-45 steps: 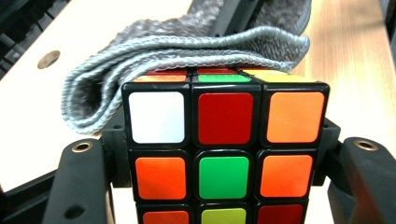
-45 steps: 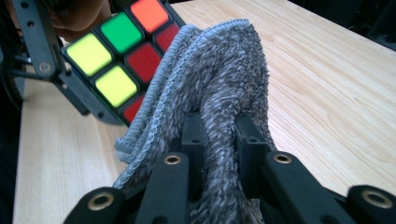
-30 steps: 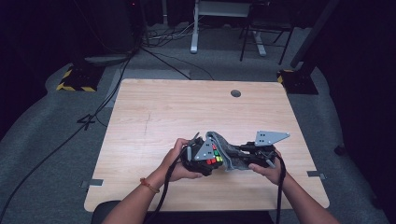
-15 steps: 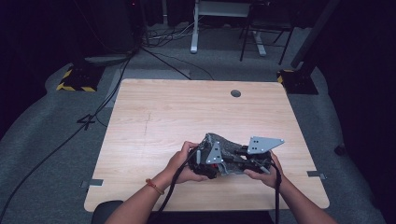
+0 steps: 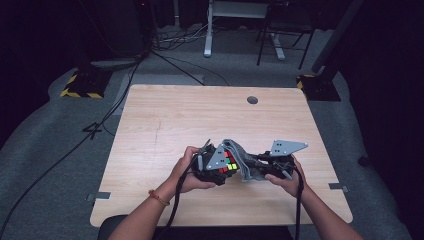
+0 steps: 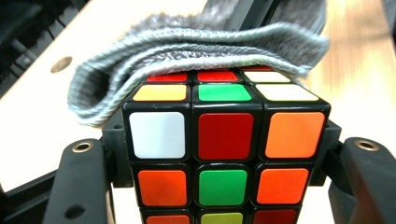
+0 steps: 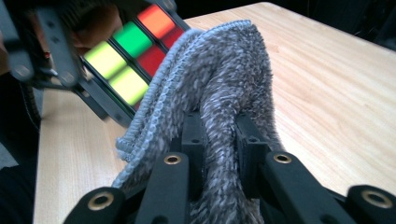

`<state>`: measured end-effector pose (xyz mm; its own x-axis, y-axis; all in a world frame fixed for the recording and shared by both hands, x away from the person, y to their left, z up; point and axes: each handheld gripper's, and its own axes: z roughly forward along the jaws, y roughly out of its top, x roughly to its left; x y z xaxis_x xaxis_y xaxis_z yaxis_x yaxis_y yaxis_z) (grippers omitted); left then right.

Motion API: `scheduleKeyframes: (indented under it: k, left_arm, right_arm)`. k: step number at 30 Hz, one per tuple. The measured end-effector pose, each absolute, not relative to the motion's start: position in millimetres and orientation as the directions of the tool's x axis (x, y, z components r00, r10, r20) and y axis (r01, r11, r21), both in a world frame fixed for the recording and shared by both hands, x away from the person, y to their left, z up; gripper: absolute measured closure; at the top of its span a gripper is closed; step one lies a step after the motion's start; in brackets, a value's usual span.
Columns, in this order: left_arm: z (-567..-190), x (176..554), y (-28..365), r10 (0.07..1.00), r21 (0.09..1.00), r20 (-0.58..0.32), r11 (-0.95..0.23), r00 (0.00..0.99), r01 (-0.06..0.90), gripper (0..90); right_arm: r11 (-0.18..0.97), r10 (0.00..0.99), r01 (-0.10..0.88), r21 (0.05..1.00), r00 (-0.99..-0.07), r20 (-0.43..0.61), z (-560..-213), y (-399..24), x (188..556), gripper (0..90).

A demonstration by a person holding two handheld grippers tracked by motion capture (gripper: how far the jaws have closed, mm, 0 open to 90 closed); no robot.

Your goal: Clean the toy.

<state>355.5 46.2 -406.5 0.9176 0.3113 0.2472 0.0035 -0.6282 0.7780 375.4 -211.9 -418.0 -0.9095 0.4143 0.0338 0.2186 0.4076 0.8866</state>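
Near the worktop's front edge, about midway along it, the left gripper has its fingers clamped on the sides of a puzzle cube. Just beside it, the right gripper has its fingers pinched on a grey cloth, which drapes over the cube's far top edge. Farther off, a round grommet sits near the worktop's back edge.

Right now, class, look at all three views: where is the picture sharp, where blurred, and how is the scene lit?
High view: pale wooden table lit, surroundings dark. Left gripper view: multicoloured puzzle cube crisp, with soft glare on its stickers; grey fuzzy cloth and tabletop behind slightly blurred. Right gripper view: cloth sharp, cube smeared and out of focus.
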Motion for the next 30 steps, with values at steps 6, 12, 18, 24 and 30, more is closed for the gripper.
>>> scheduleKeyframes:
  k: [6, 12, 18, 24, 30]
  left_arm:
    - [-405, 353, 46, 0.296, 0.793, 0.237, -0.609, 0.925, -0.009, 33.3]
    - [-409, 355, 46, 0.281, 0.794, 0.218, -0.608, 0.935, -0.003, 33.1]
    - [-415, 356, 40, 0.272, 0.766, 0.225, -0.643, 0.936, 0.003, 33.1]
    - [-418, 356, 36, 0.273, 0.743, 0.238, -0.669, 0.932, 0.006, 33.0]
    - [-422, 357, 31, 0.268, 0.721, 0.237, -0.693, 0.934, 0.016, 32.9]
  right_arm:
    - [0.359, 0.363, 0.238, 0.902, -0.926, 0.099, -420, -215, 378, 77.8]
    - [0.326, 0.337, 0.244, 0.913, -0.933, 0.128, -419, -216, 377, 78.0]
    - [0.312, 0.312, 0.229, 0.922, -0.941, 0.128, -414, -213, 371, 78.1]
    - [0.331, 0.324, 0.209, 0.92, -0.941, 0.097, -413, -209, 367, 78.1]
    - [0.347, 0.326, 0.189, 0.919, -0.943, 0.071, -411, -205, 363, 78.2]
